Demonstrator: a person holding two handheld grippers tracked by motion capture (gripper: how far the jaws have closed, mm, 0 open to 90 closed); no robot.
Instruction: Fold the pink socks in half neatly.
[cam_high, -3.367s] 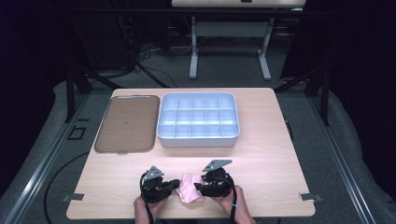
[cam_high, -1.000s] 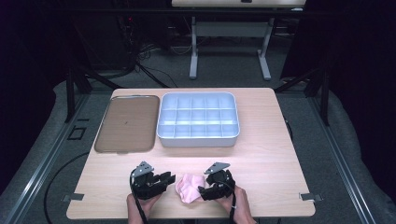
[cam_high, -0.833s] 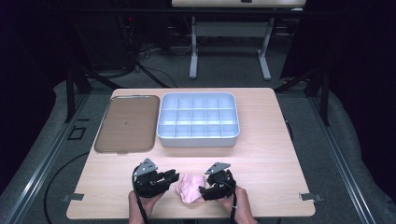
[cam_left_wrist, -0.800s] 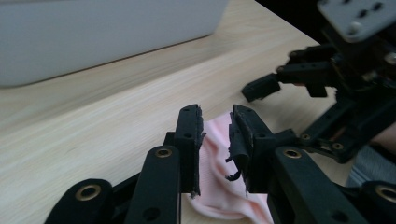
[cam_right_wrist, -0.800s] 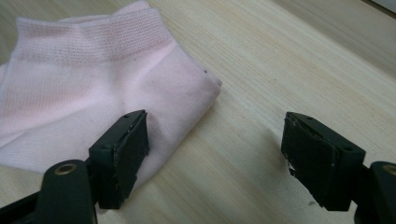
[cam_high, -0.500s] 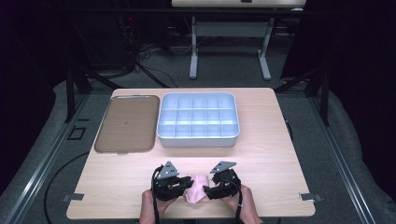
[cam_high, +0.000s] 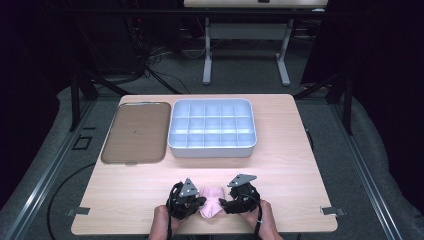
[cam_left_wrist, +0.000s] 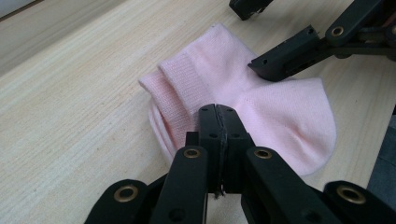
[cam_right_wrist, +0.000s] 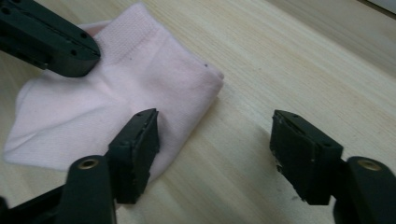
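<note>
Count: 1 pink sock (cam_high: 211, 200), 2 claws, left claw (cam_high: 199, 202) and right claw (cam_high: 225, 204). 1 brown tray (cam_high: 136, 132). 1 grey divided bin (cam_high: 212, 128), 15 compartments in a 3 by 5 grid. 1 table (cam_high: 280, 165). 2 hands.

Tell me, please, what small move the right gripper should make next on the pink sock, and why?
Probably close the right gripper on the near edge of the pink sock. Its jaws stand wide open, one finger resting on the fabric, the other over bare table. The left gripper is shut, its tips on the sock, so a second grip would allow folding or lifting.
</note>
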